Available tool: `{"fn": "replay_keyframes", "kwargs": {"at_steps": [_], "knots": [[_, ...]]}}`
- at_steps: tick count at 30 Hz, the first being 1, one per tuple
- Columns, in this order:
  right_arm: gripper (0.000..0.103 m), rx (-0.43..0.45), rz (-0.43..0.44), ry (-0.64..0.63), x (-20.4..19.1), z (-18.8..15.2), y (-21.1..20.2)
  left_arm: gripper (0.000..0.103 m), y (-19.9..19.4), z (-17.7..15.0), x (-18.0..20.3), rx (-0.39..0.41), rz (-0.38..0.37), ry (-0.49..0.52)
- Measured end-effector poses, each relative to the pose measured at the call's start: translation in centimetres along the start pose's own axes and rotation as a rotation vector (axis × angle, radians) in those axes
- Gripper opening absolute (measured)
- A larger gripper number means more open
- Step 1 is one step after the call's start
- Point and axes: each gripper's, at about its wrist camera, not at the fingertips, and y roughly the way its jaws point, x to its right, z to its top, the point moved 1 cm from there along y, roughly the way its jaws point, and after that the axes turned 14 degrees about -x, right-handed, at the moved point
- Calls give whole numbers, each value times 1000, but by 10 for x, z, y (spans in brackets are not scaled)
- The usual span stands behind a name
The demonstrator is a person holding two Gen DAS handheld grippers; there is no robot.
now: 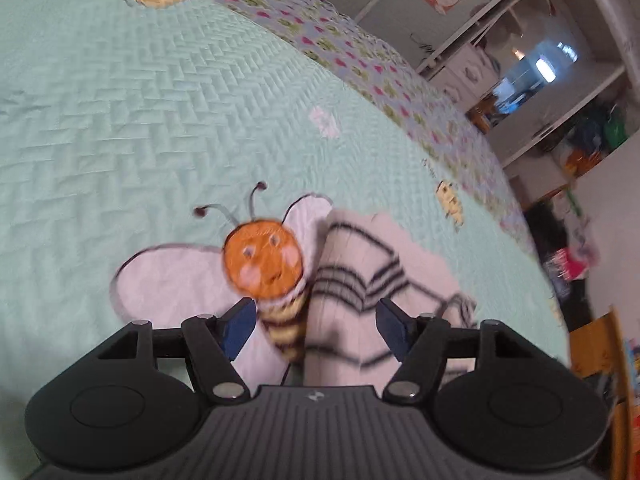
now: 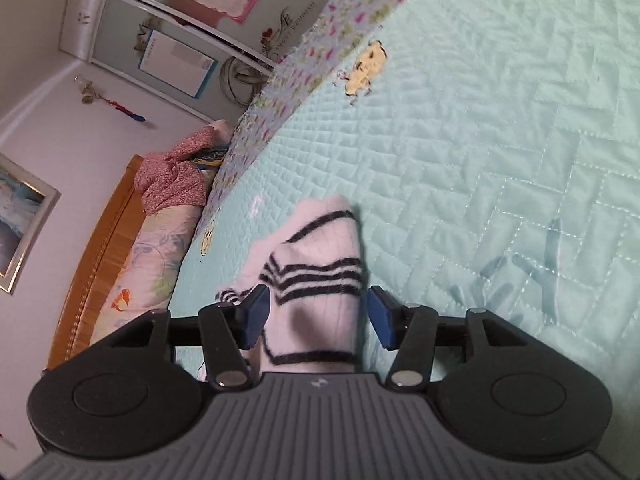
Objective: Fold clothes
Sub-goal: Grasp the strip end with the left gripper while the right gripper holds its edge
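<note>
Basically both open, nothing held. White striped garment (image 2: 316, 280) bunched on the green quilt (image 2: 500, 140), lower centre of both views, long axis running away. Right gripper (image 2: 318, 314) straddles it, nearer; left gripper (image 1: 318, 330) has it right of centre.

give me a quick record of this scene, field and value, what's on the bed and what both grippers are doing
surface: mint quilted bedspread with a bee appliqué
garment: white sweater with black stripes, bunched, lying on the bedspread
left gripper: open, fingers apart over the bee and sweater edge
right gripper: open, fingers either side of the sweater, not closed on it
background: red patterned cloth by the wooden headboard
</note>
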Motion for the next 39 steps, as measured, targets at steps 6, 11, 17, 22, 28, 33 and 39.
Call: {"fn": "replay_keyframes", "kwargs": {"at_steps": [6,11,17,22,28,33,39], "knots": [[60,-104,70,-12,1,20,14,79,25,20,-10,-43,-126,-41],[60,-170,110,-85,-5,31,28,87,34,29,-11,-63,-209,-16],[60,-241,158,-148,-10,44,43,88,47,31,6,-94,-222,104],[60,-284,194,-187,-12,47,43,88,61,28,16,-98,-254,189],[47,-284,168,-228,-16,45,48,68,70,30,24,-74,-196,244],[22,-273,110,-214,-14,43,52,45,74,33,37,-76,-83,258],[18,-233,18,-285,-28,30,52,20,74,28,56,-58,45,329]]}}
